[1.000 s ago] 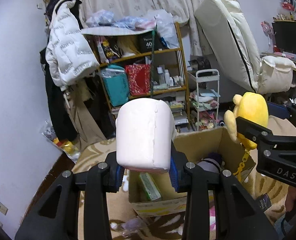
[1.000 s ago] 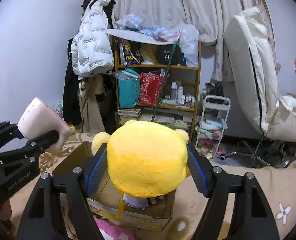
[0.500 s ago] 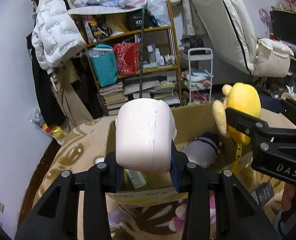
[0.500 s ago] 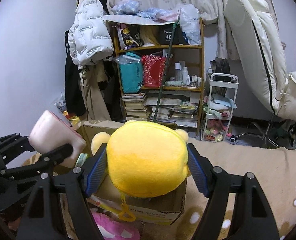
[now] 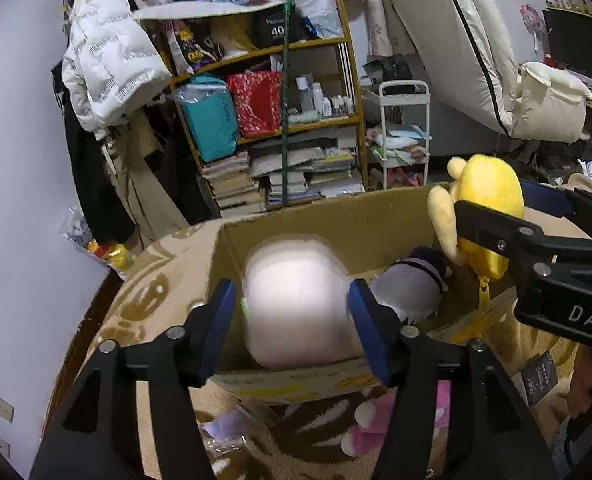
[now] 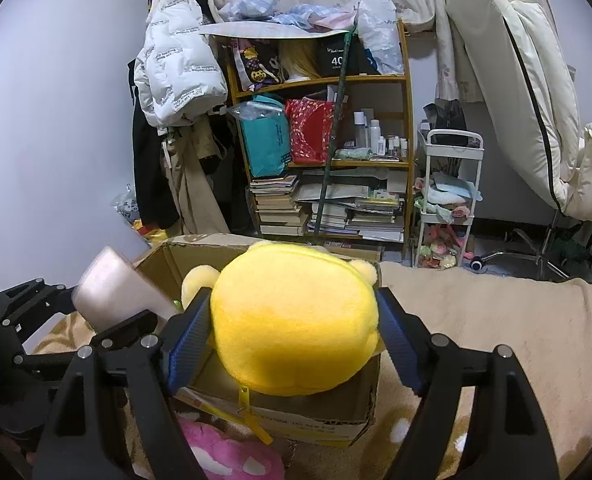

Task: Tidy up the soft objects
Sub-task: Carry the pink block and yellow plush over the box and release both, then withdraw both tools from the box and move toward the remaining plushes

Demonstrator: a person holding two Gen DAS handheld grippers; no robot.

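Open brown cardboard box on a beige patterned rug. Left gripper — jaws opening, pads clear of the blurred pale pink cushion-like soft block between them, above the box. Right gripper — jaws opening around the round yellow plush toy, over the box's near edge; pad contact cannot be told.

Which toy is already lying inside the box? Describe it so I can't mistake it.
Find the open cardboard box on the tan patterned rug, in front of the cluttered bookshelf. Inside it, toward the right, lies a grey plush with a dark purple cap. It is the only grey one: the pale pink cushion sits between the left tool's opening jaws, and the yellow plush is in the right tool.
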